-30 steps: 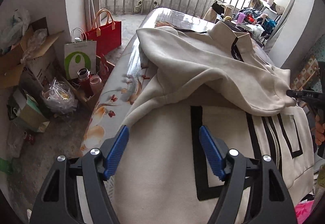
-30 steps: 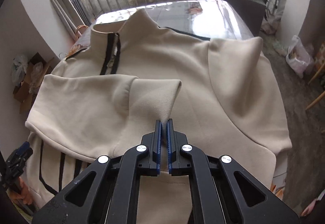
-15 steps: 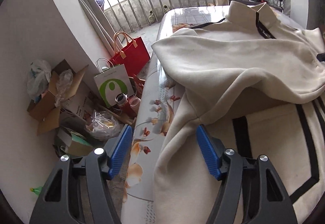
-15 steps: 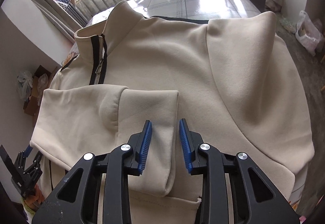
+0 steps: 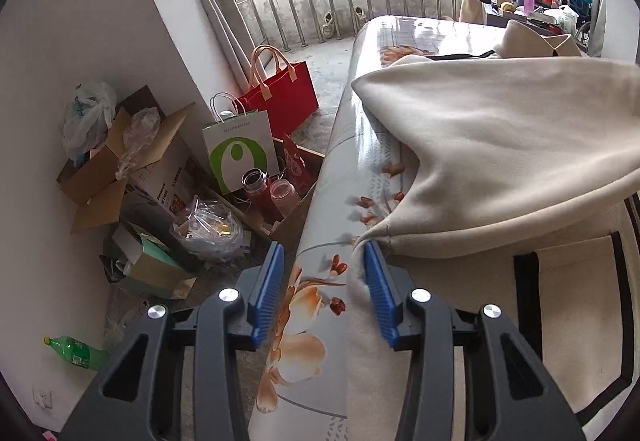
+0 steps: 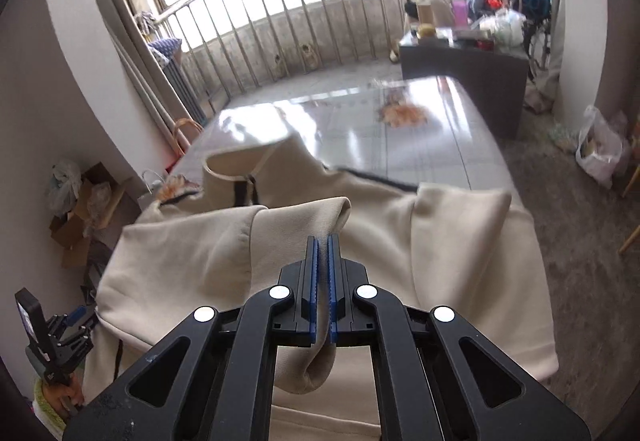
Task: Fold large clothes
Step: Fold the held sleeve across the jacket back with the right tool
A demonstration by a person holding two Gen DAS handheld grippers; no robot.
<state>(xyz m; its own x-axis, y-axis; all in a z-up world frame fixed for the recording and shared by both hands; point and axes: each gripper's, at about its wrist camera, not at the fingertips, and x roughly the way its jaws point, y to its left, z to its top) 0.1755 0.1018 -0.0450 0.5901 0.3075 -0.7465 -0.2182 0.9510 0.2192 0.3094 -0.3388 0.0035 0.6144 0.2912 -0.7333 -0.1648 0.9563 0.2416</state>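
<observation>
A large cream jacket [image 5: 500, 161] with black stripes and a zip collar lies on a floral table [image 5: 320, 301]. My left gripper [image 5: 324, 281] is open at the table's left edge, with its right finger against the jacket's side hem. In the right wrist view the jacket [image 6: 460, 241] lies spread out and my right gripper [image 6: 322, 269] is shut on the sleeve cuff [image 6: 316, 373], lifted above the jacket's body. The left gripper [image 6: 60, 337] shows at the lower left there.
Left of the table on the floor stand a red bag [image 5: 280, 89], a white and green bag [image 5: 238, 153], cardboard boxes [image 5: 112, 169], bottles [image 5: 268, 193] and a green bottle [image 5: 76, 353]. A dark cabinet [image 6: 464, 65] and balcony railing [image 6: 320, 25] stand beyond the table.
My right gripper opened, then shut again on the sleeve cuff and lifted it. My left gripper moved left to the jacket's side edge, staying open.
</observation>
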